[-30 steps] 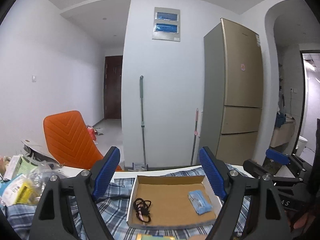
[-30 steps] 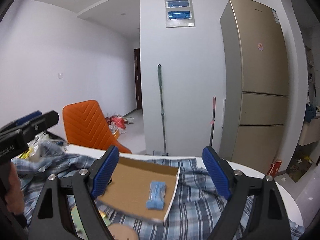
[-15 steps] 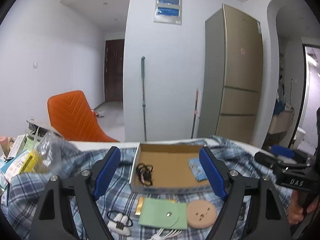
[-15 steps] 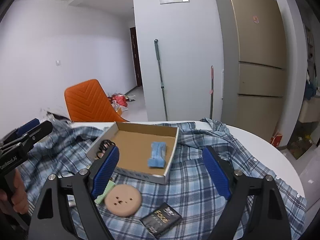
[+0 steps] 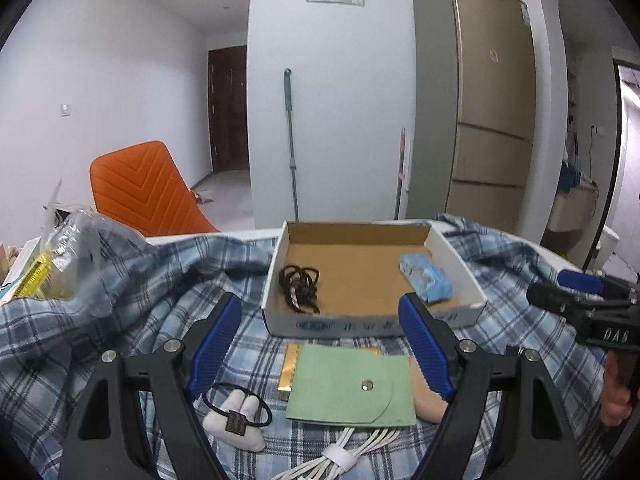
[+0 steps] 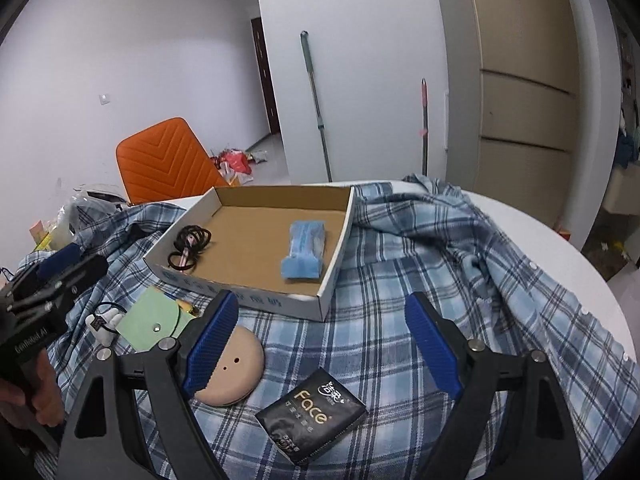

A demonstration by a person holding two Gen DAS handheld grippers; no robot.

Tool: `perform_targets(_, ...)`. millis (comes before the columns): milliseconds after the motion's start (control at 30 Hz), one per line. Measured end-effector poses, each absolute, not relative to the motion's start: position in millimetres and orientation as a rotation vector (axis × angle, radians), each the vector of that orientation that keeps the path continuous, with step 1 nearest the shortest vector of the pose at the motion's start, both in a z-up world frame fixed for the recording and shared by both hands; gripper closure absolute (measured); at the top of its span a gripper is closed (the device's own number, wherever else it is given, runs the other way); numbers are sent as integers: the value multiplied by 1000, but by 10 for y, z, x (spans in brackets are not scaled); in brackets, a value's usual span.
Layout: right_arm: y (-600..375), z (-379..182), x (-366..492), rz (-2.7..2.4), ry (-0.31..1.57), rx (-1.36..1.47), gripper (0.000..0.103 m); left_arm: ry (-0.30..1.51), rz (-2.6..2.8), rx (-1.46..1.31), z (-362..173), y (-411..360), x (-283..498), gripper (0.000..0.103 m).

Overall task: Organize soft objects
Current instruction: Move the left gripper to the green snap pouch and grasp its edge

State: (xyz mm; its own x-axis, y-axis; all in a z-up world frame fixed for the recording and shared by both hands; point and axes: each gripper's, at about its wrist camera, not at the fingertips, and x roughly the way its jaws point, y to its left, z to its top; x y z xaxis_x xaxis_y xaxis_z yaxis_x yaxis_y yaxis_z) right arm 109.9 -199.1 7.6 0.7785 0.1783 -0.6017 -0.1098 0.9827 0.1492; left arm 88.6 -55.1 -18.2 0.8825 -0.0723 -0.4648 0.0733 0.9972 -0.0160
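The cardboard box point(image 6: 332, 248) at the far side already holds a blue packet point(image 6: 304, 248) and black hair ties point(image 6: 190, 250). The green pouch point(image 5: 352, 386), round puff point(image 6: 232, 368) and black sachet point(image 6: 312, 416) lie near, on the plaid cloth point(image 6: 420, 280). Left gripper point(image 5: 320, 354) and right gripper point(image 6: 322, 348) stand wide, empty.

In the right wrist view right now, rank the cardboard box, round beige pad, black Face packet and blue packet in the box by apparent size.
1. cardboard box, clearly largest.
2. black Face packet.
3. round beige pad, partly hidden behind a gripper finger, so its place against the packet is unsure.
4. blue packet, though it lies farther from the camera.
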Motion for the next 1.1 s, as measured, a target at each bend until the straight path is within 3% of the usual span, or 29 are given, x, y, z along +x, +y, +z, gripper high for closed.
perform_targets(233, -1920, 28, 1099, 155, 672, 74, 18, 523, -91, 0, -272, -564, 948, 20)
perform_targets(333, -1884, 17, 1095, 164, 673, 57, 18, 575, -97, 17, -341, -607, 1029, 13)
perform_targets(667, -1853, 13, 1088, 177, 671, 40, 18, 859, -212, 13, -763, -738, 1396, 13)
perform_targets(1100, -1825, 17, 1080, 182, 670, 24, 18, 903, -276, 67, -854, -904, 1398, 13)
